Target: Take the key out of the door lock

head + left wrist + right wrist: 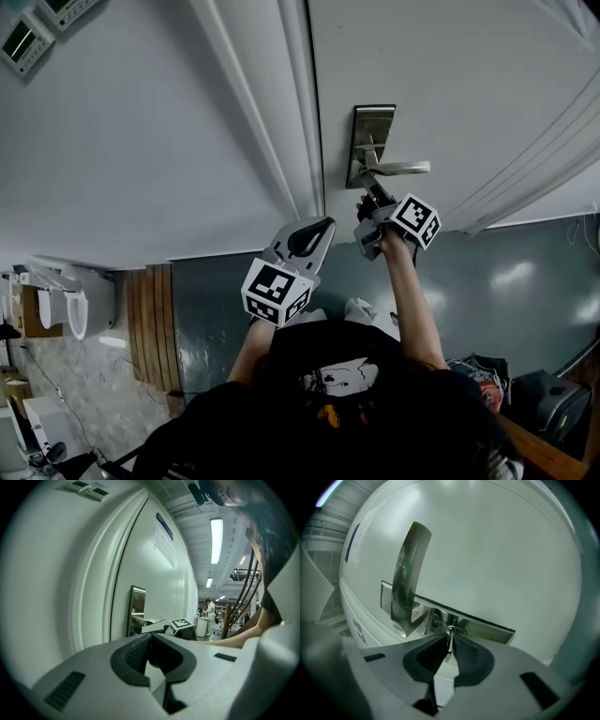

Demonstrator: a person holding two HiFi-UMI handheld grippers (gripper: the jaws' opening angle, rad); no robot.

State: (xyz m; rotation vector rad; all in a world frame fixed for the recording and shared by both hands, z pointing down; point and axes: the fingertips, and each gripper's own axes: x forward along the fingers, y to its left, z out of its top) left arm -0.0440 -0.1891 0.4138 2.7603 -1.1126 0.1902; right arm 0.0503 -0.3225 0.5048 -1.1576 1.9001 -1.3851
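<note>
A steel lock plate with a lever handle sits on the white door. In the right gripper view the key sticks out of the lock plate just beside the handle. My right gripper is shut on the key's head, with a pad against each side. The head view shows the right gripper pressed up under the handle, and the key is hidden there. My left gripper hangs lower left of the lock, away from the door. Its jaws meet with nothing between them.
The door frame runs beside the lock. Wall control panels are at the upper left. A wooden strip and white fixtures lie on the left. Bags rest on the grey floor at the lower right. People stand far off down the hall.
</note>
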